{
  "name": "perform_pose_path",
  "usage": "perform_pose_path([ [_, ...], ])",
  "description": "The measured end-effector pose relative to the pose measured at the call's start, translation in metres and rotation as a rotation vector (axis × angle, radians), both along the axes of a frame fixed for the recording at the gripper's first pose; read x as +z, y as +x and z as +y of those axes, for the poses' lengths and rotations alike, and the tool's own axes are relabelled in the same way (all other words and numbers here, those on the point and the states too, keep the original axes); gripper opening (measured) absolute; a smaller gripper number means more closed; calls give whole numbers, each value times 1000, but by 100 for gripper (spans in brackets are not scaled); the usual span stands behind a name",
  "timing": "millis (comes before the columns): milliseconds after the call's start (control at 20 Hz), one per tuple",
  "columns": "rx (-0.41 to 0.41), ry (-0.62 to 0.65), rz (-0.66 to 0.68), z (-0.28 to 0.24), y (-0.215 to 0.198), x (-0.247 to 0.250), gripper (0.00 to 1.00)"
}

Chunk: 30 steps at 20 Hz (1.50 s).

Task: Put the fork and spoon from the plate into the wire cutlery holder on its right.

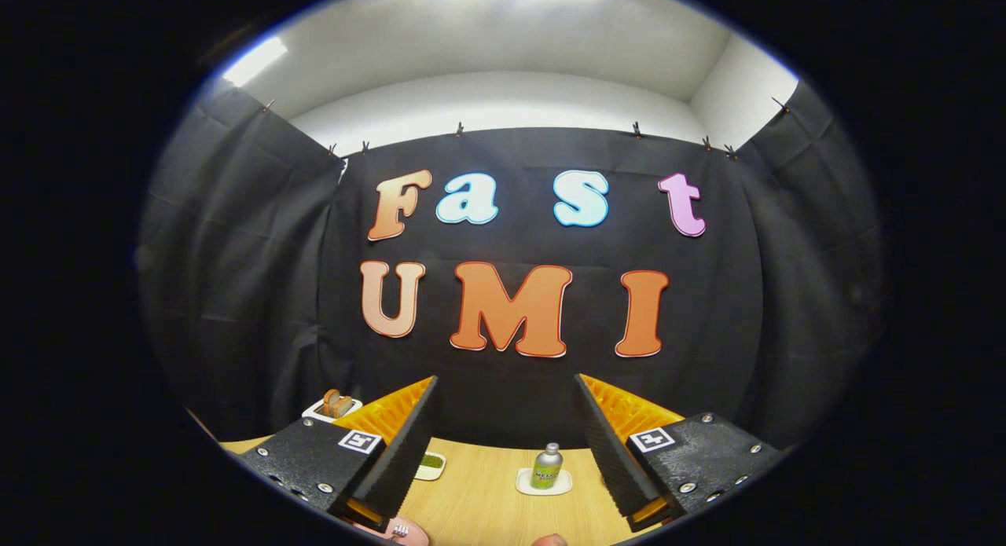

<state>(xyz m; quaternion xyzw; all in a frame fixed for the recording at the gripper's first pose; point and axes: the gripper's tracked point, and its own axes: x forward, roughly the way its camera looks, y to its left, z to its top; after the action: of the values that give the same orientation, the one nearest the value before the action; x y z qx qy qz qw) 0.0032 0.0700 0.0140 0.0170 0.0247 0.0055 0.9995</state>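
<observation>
While nothing is held, hand-held gripper (503,444) gapes.

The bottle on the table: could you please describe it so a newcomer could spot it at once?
Start at the wooden table before the black cloth wall. Beyond the open tool, between its fingers, a small silvery bottle stands upright on a white coaster. Its green label and metal cap distinguish it from the flat dish nearby.

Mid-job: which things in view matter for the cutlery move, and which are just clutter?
Job: open gripper; pink edge below the fingers, possibly the plate.
Lying about: small silver bottle with green label on white coaster; white dish of green bits; white tray of brown pieces.
</observation>
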Motion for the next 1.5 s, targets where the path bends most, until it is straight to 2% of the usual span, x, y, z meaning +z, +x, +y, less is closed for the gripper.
perform_pose_path([
  [400, -23, -56, 23, 27, -6, -2, 99],
  [850, 43, 6, 164, 75, -10, -49, 99],
  [1100, 126, 31, 279, 116, -17, -100, 99],
  [1500, 208, 44, 602, 170, -51, -224, 95],
])
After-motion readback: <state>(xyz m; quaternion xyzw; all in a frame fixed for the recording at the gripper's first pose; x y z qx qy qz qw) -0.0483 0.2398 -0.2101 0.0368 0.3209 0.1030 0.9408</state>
